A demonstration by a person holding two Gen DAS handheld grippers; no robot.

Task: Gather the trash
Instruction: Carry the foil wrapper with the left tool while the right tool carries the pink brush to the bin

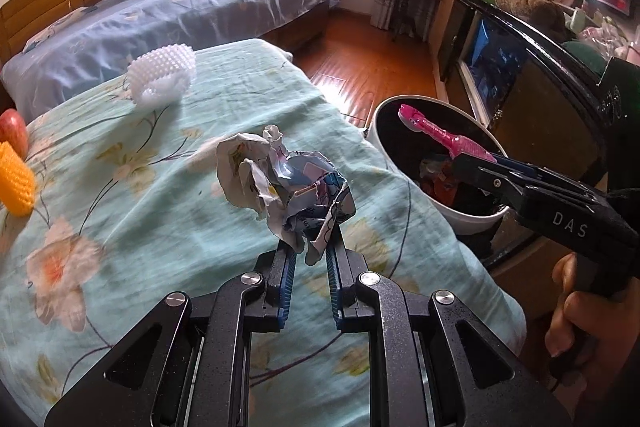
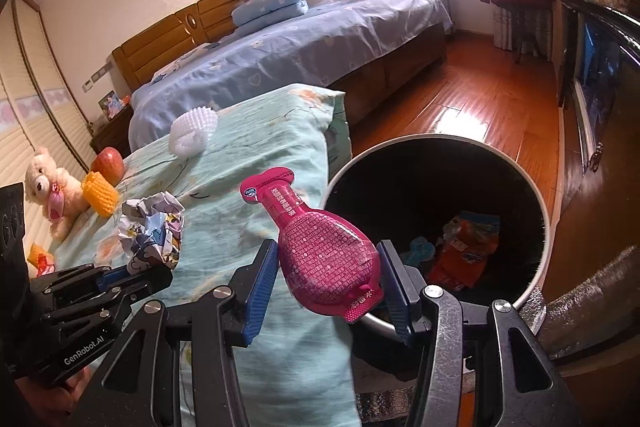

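My left gripper (image 1: pixel 312 251) is shut on a crumpled printed paper ball (image 1: pixel 280 183), held just above the green floral quilt (image 1: pixel 160 211); the same ball (image 2: pixel 154 231) shows at the left of the right wrist view. My right gripper (image 2: pixel 328 263) is shut on a flat pink pouch (image 2: pixel 320 247), its blue pads pressing both sides. The pouch (image 1: pixel 444 139) hangs over the rim of the white trash bin (image 2: pixel 536 203), whose dark inside holds orange and blue wrappers (image 2: pixel 464 247).
On the quilt lie a white foam fruit net (image 1: pixel 160 79), a yellow net (image 1: pixel 16 183), an apple (image 1: pixel 12 131) and a teddy bear (image 2: pixel 48 187). Beyond stands a blue bed (image 1: pixel 180 15). A dark cabinet (image 1: pixel 500 67) stands right of the bin, over wooden floor (image 2: pixel 480 99).
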